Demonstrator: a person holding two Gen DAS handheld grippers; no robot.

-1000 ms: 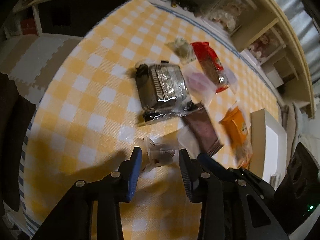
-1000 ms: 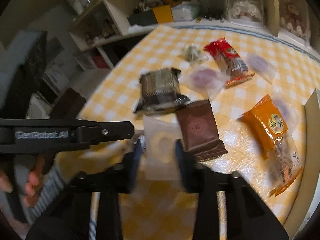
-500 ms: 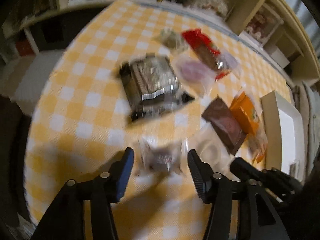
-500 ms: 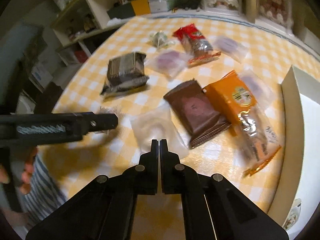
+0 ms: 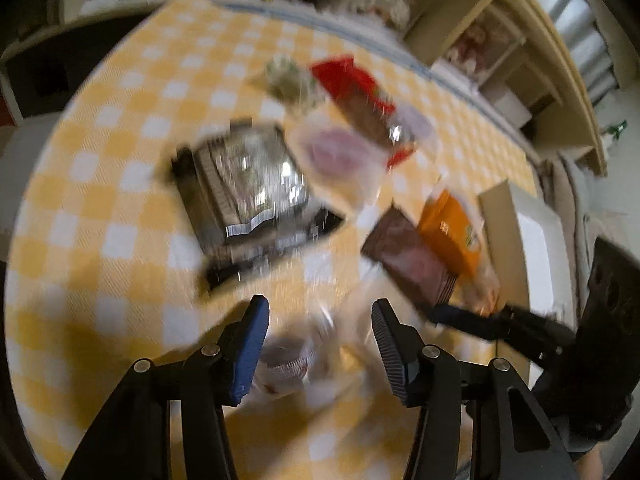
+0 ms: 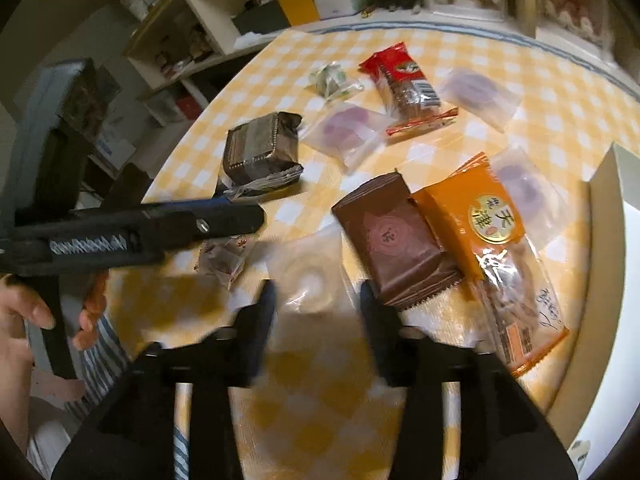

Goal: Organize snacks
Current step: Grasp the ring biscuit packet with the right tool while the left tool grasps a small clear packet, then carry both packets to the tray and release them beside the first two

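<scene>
The small clear candy wrapper [image 6: 222, 258] lies on the yellow-checked bench [image 6: 552, 120], near its left rim; it sits between the spread fingers of the left gripper [image 5: 320, 344], whose jaws are closing without yet pressing it, as far as the blurred left wrist view shows; just to its right the clear round-cookie packet [image 6: 310, 280] rests flat between the fingers of the right gripper [image 6: 318, 292], whose jaws are opening, with the pads clear of it; the brown packet [image 6: 394, 240] touches that packet's right side, and the orange packet [image 6: 496, 248] overlaps the brown one; bare cloth lies open in front of both grippers and toward the near edge; farther back stand the dark foil pack [image 6: 260, 148], two pale purple-filled packets [image 6: 348, 130], a red packet [image 6: 404, 84] and a small green one [image 6: 332, 78]; a white tray [image 6: 600, 200] borders the bench on the right; a hand [image 6: 24, 316] grips the left tool's handle at the left edge.
</scene>
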